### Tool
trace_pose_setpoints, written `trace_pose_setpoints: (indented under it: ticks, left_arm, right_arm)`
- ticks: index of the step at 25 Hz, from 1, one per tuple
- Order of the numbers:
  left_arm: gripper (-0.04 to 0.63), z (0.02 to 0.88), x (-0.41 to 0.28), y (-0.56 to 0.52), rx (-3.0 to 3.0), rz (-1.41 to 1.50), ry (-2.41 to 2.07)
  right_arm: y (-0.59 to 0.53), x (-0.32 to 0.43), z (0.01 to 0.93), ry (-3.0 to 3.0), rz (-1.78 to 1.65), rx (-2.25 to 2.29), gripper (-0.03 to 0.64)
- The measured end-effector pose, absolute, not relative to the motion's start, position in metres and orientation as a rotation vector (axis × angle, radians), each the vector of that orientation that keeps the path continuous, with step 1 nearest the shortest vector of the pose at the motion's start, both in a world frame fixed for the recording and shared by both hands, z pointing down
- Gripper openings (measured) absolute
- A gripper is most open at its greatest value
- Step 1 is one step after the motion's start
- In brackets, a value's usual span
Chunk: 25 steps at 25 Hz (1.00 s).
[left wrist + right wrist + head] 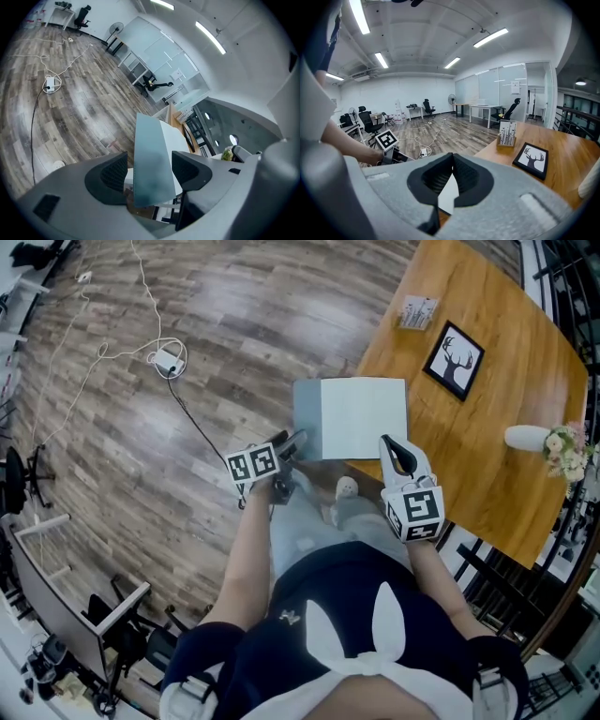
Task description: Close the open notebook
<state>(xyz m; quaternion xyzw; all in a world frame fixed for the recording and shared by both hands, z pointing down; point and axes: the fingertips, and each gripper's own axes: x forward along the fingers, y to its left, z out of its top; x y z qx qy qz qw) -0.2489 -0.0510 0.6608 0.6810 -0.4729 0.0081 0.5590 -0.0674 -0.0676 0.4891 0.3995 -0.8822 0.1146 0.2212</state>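
Notebook [361, 418] lies at the near edge of the wooden desk [487, 474], directly ahead of both grippers. Thin, prob. light. The white page is flat and plain, w/ no writing I can make out. The grey-blue cover [305, 418] on the side nearest the left hand-held gripper [292, 444] is raised off the desk.

In the left gripper view the cover [150, 164] stands up between the jaws, tilted, face toward the camera. Jaws are spread w/ a gap on at least one side, so it looks straddled, not pinched.

Right hand-held gripper [394, 451] sits just beside the notebook's near corner on its own side. Jaws are closed tip to tip on nothing; a sliver of white page [449, 197] shows below the pads.

Handling, as a guess: the cover is thin card, semi-stiff, bends easily and prob. a bit slick. Best hold is the free long edge, mid-length, light pinch or just a push over the spine. The right hand-held gripper could steady the pages so the book doesn't slide off the edge.

Deer picture [454, 360] sits well beyond the right hand-held gripper, clear of the work.
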Motion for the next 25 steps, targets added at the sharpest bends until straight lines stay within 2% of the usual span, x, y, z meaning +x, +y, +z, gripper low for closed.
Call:
trace_pose_setpoints:
  ticks: [11,17,22,25]
  left_arm:
    - [0.290,0.686,-0.242,-0.056,1.495,-0.177,-0.977]
    - [0.285,0.688,-0.229,-0.054,1.501,-0.192,-0.893]
    - [0.167,0.690,-0.235,-0.052,1.470,-0.239,-0.939]
    - [0.125,0.689,-0.239,-0.052,1.460,-0.277,-0.958]
  right_arm:
    - [-0.067,-0.065,0.498,-2.386,0.330,1.093,-0.002]
    - [-0.069,-0.071,0.498,-2.390,0.331,1.073,-0.002]
    - [-0.068,-0.073,0.499,-2.395,0.330,1.060,-0.002]
    - [-0.067,-0.071,0.501,-2.395,0.332,1.050,-0.002]
